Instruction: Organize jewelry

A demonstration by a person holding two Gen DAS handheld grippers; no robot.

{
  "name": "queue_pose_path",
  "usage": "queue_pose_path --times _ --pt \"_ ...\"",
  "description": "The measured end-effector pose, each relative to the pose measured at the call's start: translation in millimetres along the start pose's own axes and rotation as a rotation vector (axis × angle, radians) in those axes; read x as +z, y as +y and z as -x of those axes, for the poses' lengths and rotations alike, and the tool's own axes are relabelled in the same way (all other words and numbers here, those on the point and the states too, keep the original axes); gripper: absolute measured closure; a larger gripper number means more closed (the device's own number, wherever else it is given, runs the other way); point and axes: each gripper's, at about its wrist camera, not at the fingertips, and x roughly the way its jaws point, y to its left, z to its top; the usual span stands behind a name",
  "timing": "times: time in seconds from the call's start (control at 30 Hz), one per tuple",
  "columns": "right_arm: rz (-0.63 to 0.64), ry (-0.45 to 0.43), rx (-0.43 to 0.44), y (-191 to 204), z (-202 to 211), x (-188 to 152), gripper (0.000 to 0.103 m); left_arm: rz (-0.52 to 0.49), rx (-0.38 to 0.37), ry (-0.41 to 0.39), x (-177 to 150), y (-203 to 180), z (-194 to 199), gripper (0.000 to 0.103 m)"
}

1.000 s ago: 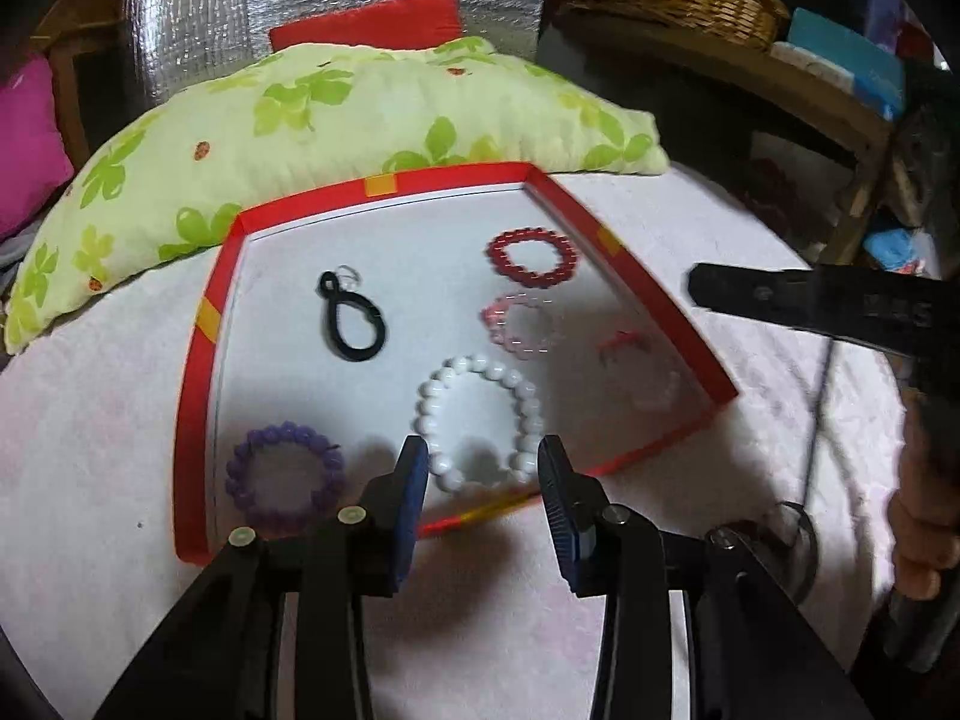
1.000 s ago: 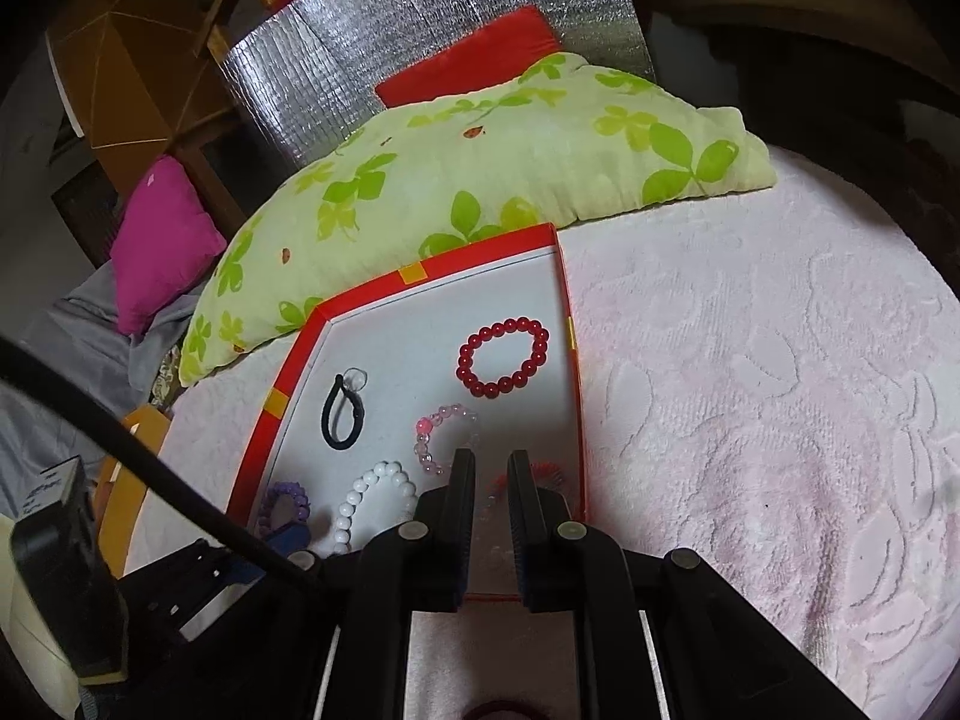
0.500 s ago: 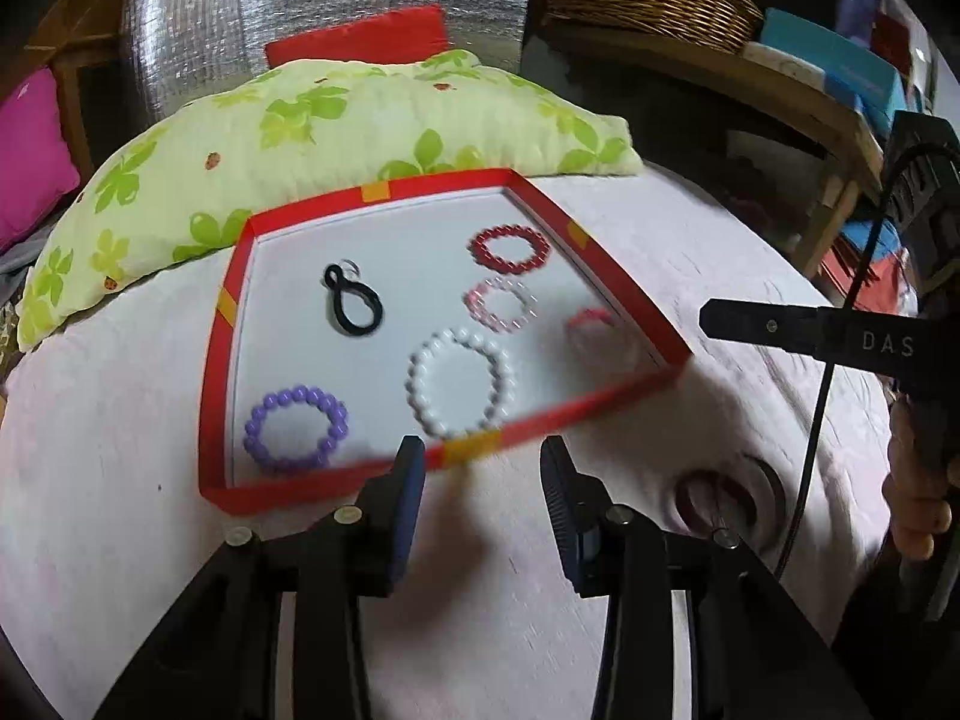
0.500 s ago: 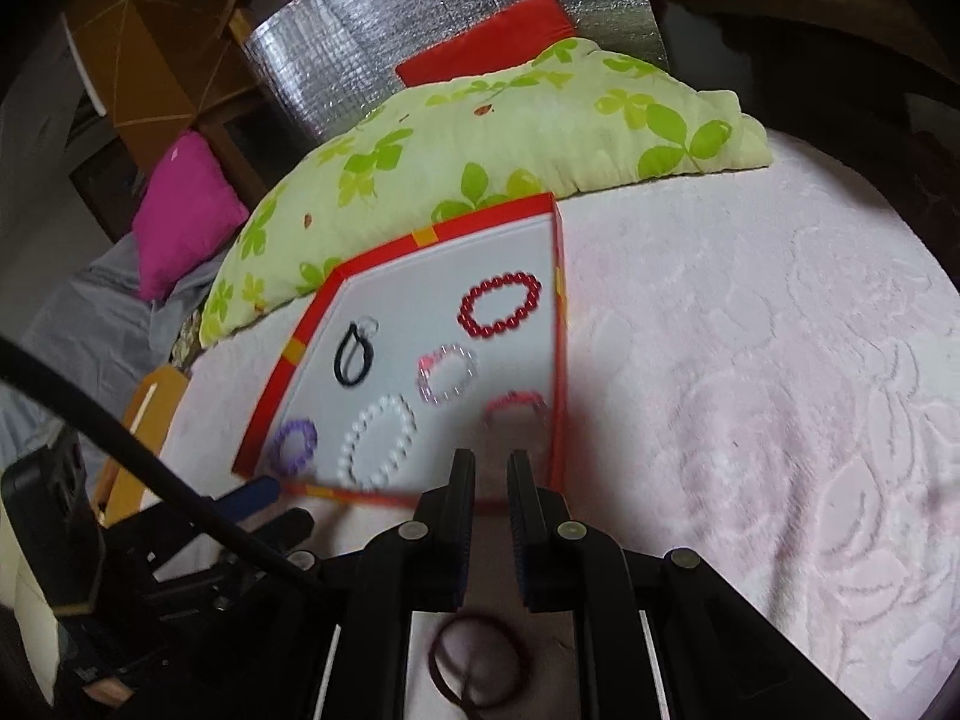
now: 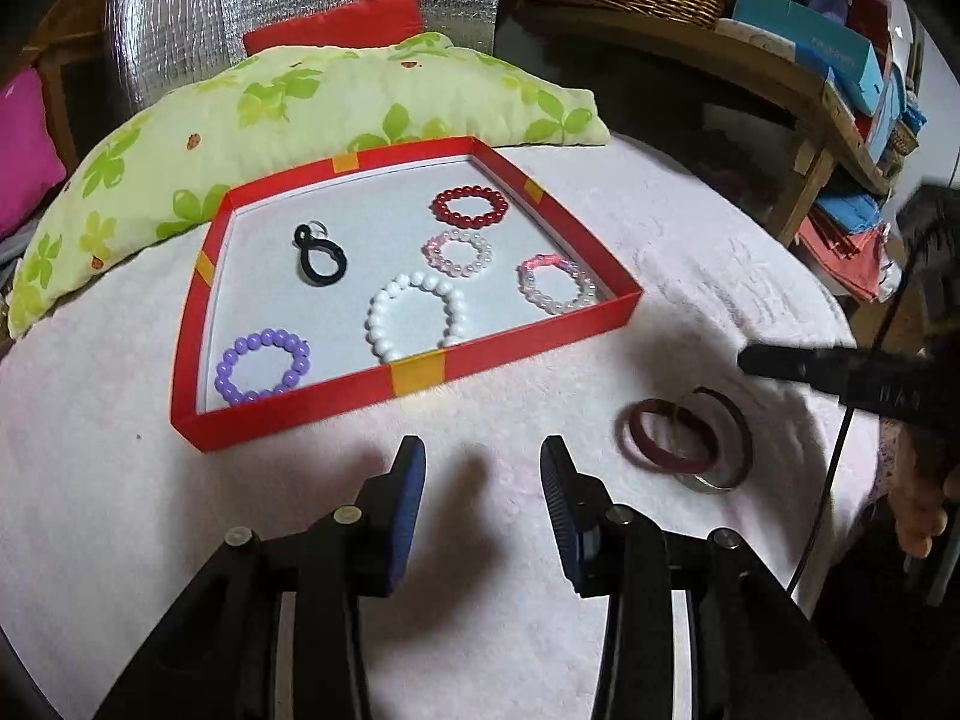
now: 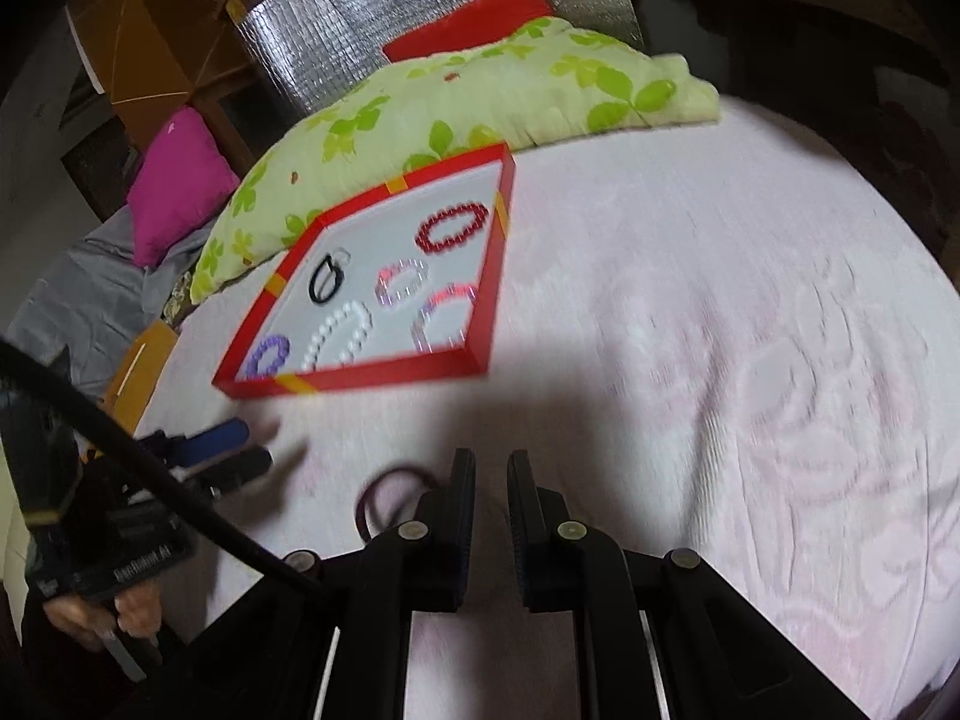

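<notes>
while six pieces already lie in the red tray [image 5: 414,373], the dark red bangles [image 5: 672,437] are what remains outside it, lying flat on the pink blanket [image 5: 690,252] just off the tray's near right corner, two rings overlapping with a thin metal-edged one beneath. from the left gripper [image 5: 483,501] they sit off to the right and slightly ahead; its jaws stand part open with only blanket between them. the right gripper [image 6: 491,507] is plainly the nearer: in the left wrist view its fingers reach over the blanket right beside the bangles, and in its own view the rings [image 6: 384,495] lie just left of its fingertips, partly hidden behind the left finger. its jaws are almost closed and hold nothing, so they would probably need to spread before taking a rim. the rings have no long axis, so any edge will do. the tray wall stands between bangles and the free floor inside, near the clear pink bracelet [image 5: 557,284]; a lift must clear it. the blanket around is bare.
</notes>
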Motion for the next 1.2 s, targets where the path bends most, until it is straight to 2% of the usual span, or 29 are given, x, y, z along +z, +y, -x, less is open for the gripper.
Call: queue_pose_path --times 0.2,0.3,0.47,0.67,0.77,0.9,0.97,1.07,1.2 --pt "-0.027 0.048 0.007 -4.5 0.5 -30.4 0.091 -0.014 -0.101 0.016 2.9 -20.1 -2.6 0.062" --pt "-0.046 0.057 0.019 -6.1 -2.1 -33.6 0.091 -0.020 -0.171 0.050 5.1 -29.9 -11.5 0.062" --pt "-0.058 0.060 0.026 -6.5 -7.0 -32.6 0.091 -0.012 -0.214 0.089 7.7 -33.2 -24.5 0.062" --pt "-0.020 0.057 -0.013 -1.3 -17.7 -30.5 0.090 0.011 -0.190 0.076 9.5 -23.4 -19.1 0.062" --pt "0.047 0.038 -0.048 10.6 -19.4 -29.9 0.095 0.042 -0.165 0.066 10.9 -11.1 -14.0 0.062" --pt "0.087 0.040 -0.006 21.6 -18.9 -28.0 0.096 0.095 -0.143 0.053 10.7 8.8 -8.5 0.062" --pt "0.066 0.063 0.026 22.1 -22.3 -26.5 0.096 0.118 -0.126 0.049 8.8 20.6 -5.2 0.062" --pt "0.109 0.072 0.004 30.3 -27.1 -28.8 0.092 0.145 -0.102 0.052 5.3 33.7 -4.3 0.062" --pt "0.170 0.094 0.038 39.8 -28.2 -35.6 0.092 0.168 -0.087 0.065 -0.1 45.0 -5.0 0.062"
